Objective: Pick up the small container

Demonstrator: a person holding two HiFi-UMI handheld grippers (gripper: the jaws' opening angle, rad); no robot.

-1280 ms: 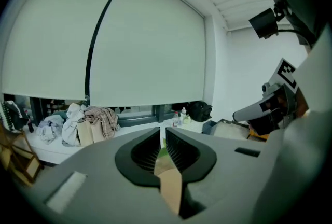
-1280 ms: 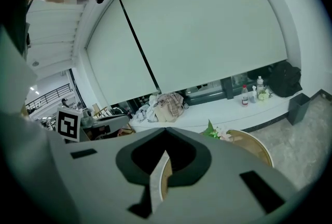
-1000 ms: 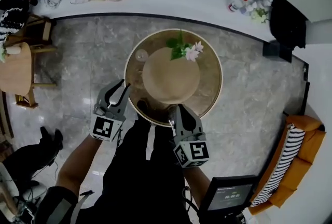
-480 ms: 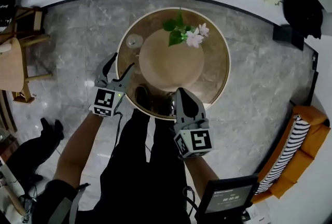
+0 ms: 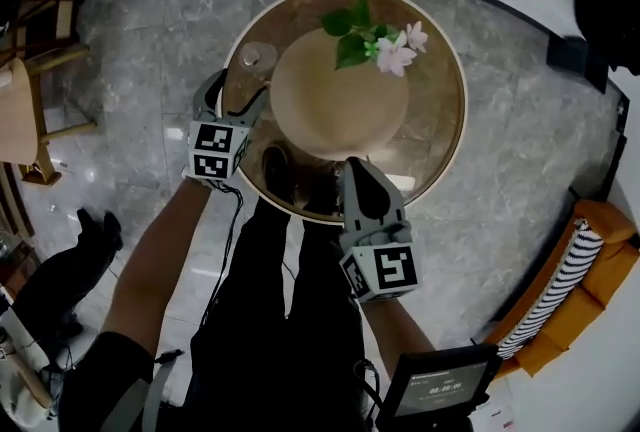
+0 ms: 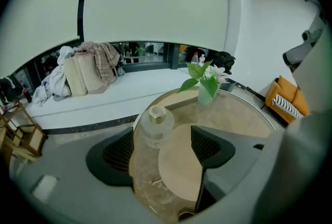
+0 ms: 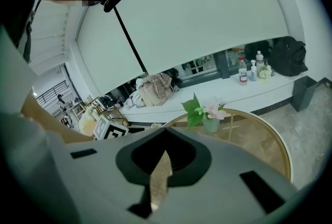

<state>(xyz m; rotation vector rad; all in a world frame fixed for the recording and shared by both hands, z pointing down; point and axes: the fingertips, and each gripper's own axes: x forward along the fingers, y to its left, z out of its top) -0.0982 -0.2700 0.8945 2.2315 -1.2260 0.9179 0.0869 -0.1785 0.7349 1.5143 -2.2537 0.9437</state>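
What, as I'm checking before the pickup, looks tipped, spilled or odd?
Nothing stands out. The small container stands upright on the table, untouched ahead of the left gripper, whose jaws are opening; the flower vase is upright, nothing spilled.

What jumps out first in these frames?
The round glass table fills the middle of the head view, with pink flowers at its far side. At its left edge stands the small container, frosted with a gold cap. The left gripper points at it, jaws opening, pads not touching it.

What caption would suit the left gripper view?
Left gripper's jaws opening, empty, with the container just ahead on the table.
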